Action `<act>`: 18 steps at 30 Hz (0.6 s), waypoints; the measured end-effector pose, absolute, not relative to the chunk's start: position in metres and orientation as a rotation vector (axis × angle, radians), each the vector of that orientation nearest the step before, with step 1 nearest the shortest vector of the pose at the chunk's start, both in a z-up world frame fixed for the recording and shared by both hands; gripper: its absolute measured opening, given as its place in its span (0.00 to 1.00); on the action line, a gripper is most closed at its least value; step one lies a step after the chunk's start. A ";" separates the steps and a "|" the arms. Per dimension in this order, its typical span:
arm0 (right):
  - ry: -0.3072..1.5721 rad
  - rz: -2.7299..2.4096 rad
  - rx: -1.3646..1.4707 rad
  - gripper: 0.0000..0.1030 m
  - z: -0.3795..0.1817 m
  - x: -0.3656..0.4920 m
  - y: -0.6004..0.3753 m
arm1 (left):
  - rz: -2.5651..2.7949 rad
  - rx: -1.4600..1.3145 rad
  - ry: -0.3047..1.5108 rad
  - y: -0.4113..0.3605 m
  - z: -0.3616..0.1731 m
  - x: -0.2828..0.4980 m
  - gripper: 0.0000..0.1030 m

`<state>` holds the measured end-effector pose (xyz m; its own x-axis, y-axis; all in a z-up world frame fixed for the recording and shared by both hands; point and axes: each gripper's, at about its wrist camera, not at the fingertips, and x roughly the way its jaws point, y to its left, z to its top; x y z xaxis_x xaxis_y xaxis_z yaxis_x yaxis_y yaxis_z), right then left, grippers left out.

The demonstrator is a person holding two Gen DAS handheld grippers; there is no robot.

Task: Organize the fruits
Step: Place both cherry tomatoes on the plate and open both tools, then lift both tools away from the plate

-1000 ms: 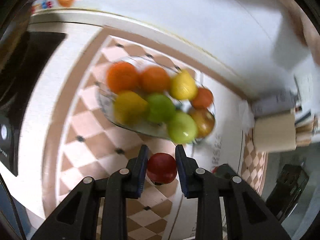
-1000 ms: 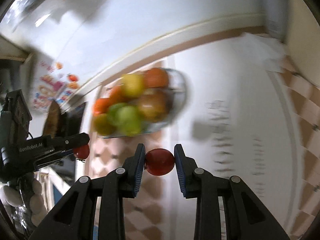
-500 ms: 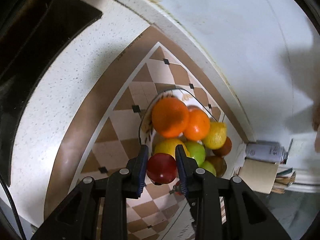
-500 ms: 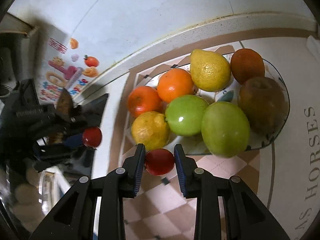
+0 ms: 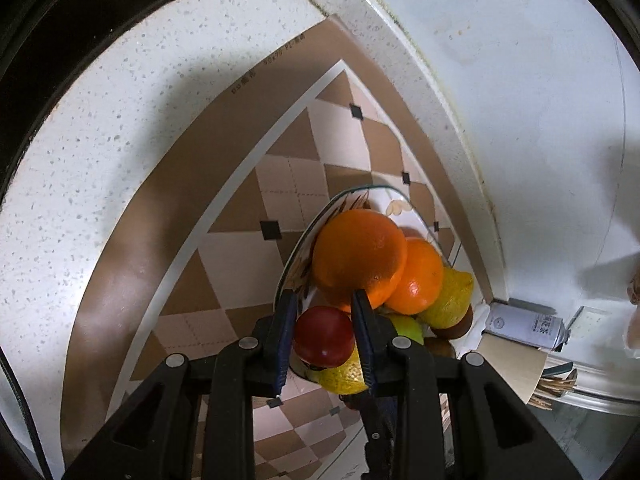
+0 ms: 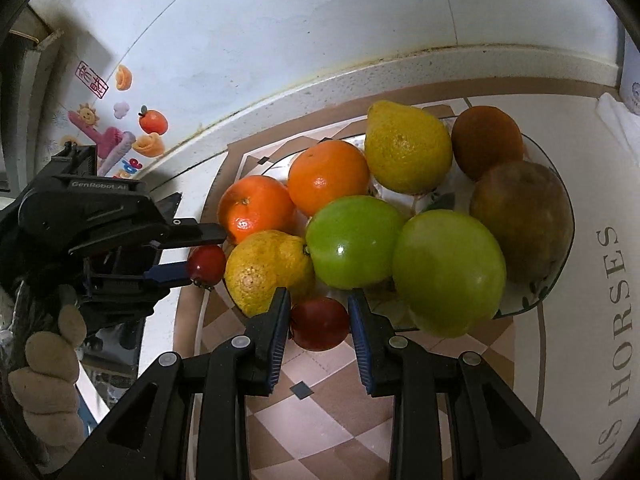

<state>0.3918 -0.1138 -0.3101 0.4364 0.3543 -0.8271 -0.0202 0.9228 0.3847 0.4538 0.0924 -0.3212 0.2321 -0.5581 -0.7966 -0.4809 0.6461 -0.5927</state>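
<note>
Red fills both grips: the right gripper [image 6: 318, 322] has its blue-padded fingers closed on a small red fruit [image 6: 319, 323], held just beside the near rim of the glass fruit dish [image 6: 560, 264]. To its left, the left gripper [image 6: 200, 256] pinches a second red fruit [image 6: 207, 265] against the dish's left edge, touching or nearly touching a bumpy yellow citrus [image 6: 270, 270]. In the left wrist view this second red fruit sits clamped between the fingers, over the dish rim. Beyond lie two green apples [image 6: 354, 242], two oranges [image 6: 328, 176], a yellow pear-shaped fruit [image 6: 406, 146] and two brownish fruits [image 6: 524, 226]. The dish stands on a checked mat [image 5: 240, 240] near the counter's back edge, by the white wall [image 6: 320, 20].
</note>
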 end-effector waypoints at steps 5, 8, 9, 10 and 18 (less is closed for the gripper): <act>1.096 0.236 0.336 0.32 -0.314 0.394 -0.113 | -0.055 -0.952 1.407 0.095 -0.323 0.454 0.36; 1.105 0.226 0.336 0.38 -0.314 0.394 -0.113 | -0.049 -0.945 1.417 0.097 -0.325 0.455 0.40; 1.107 0.225 0.340 0.42 -0.313 0.394 -0.113 | -0.041 -0.936 1.426 0.097 -0.324 0.454 0.40; 1.108 0.228 0.352 0.48 -0.311 0.393 -0.114 | -0.035 -0.930 1.432 0.097 -0.324 0.453 0.40; 1.097 0.216 0.369 0.79 -0.265 0.381 -0.121 | -0.007 -0.652 1.409 0.092 -0.287 0.430 0.51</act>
<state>0.3815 -0.1205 -0.2649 0.4437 0.3491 -0.8254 0.0109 0.9189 0.3945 0.4298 0.0917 -0.2871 0.1918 -0.3786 -0.9055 -0.3692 0.8270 -0.4240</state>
